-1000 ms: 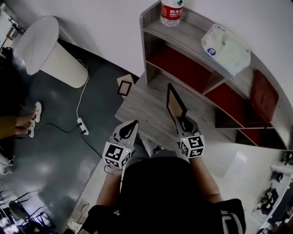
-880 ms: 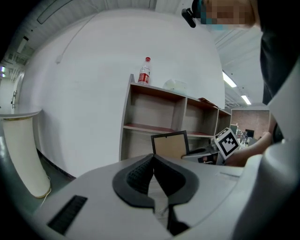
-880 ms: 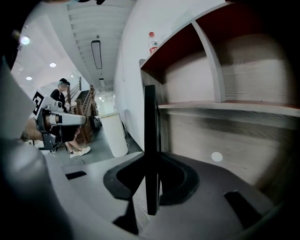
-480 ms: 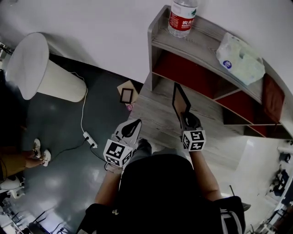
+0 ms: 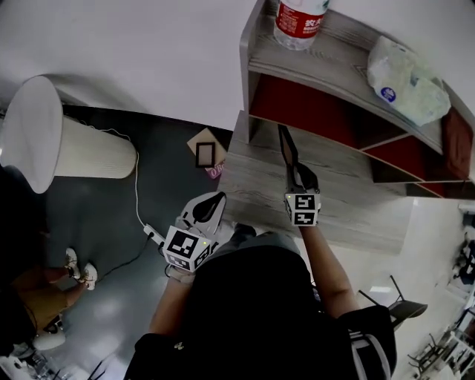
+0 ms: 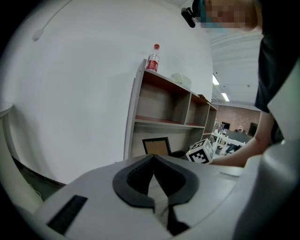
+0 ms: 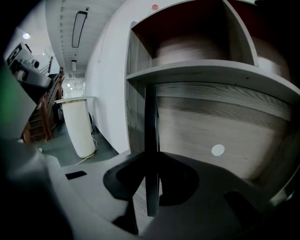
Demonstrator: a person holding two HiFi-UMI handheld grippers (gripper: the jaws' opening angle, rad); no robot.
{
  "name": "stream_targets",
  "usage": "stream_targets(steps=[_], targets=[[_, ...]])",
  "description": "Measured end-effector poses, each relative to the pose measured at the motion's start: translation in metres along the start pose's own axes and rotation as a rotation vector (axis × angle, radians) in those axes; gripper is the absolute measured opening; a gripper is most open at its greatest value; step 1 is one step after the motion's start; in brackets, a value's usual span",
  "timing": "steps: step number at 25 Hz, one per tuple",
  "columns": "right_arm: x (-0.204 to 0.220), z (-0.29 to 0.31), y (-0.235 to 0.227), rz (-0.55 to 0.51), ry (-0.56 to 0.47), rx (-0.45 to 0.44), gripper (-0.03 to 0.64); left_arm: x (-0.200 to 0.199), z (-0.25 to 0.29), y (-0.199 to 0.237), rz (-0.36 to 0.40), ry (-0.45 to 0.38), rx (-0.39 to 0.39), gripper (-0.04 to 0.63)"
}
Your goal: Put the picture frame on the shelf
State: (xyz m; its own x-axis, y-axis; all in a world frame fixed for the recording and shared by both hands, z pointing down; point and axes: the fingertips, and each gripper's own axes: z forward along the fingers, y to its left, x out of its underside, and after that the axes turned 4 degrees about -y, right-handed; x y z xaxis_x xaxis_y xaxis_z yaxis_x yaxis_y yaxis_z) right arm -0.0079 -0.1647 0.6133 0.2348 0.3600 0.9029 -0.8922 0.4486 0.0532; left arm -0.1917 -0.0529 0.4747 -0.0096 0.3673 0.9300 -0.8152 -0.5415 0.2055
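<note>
My right gripper [image 5: 295,172] is shut on the lower edge of a black picture frame [image 5: 285,145], held upright and edge-on over the low wooden ledge [image 5: 349,208] in front of the grey shelf [image 5: 245,67]. In the right gripper view the frame [image 7: 151,136] stands as a thin dark bar between the jaws of my right gripper [image 7: 151,159], facing the shelf's bottom left compartment [image 7: 211,126]. My left gripper [image 5: 214,200] hangs shut and empty at the ledge's left end. From the left gripper view, past the left gripper [image 6: 153,157], the frame [image 6: 156,146] shows its tan face.
A water bottle [image 5: 300,21] and a tissue pack [image 5: 413,71] sit on the shelf top. A second small frame [image 5: 203,154] lies on the dark floor by the ledge's corner. A white bin [image 5: 53,141] and a power strip [image 5: 153,234] with its cable are at left.
My right gripper has carried the frame forward, closer to the shelf's bottom compartment, and it now shows more edge-on. The left gripper has kept its place.
</note>
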Motion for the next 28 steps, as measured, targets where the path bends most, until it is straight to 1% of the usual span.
stream_targets(steps=[7,13,18,22,28], targets=[[0.014,0.035,0.003,0.015,-0.002,0.070,0.061,0.013,-0.001,0.011,-0.001,0.038,0.028,0.009],[0.014,0.055,0.010,-0.058,-0.030,0.101,0.061,0.027,-0.007,0.014,-0.010,0.062,0.027,0.009],[0.018,0.071,0.020,-0.107,-0.025,0.101,0.063,0.039,-0.013,0.018,-0.024,0.077,0.015,0.009],[0.022,0.087,0.025,-0.126,-0.008,0.096,0.066,0.045,-0.017,0.020,-0.034,0.084,0.006,0.009],[0.027,0.114,0.033,-0.150,0.005,0.051,0.073,0.051,-0.023,0.026,-0.043,0.094,-0.021,0.009]])
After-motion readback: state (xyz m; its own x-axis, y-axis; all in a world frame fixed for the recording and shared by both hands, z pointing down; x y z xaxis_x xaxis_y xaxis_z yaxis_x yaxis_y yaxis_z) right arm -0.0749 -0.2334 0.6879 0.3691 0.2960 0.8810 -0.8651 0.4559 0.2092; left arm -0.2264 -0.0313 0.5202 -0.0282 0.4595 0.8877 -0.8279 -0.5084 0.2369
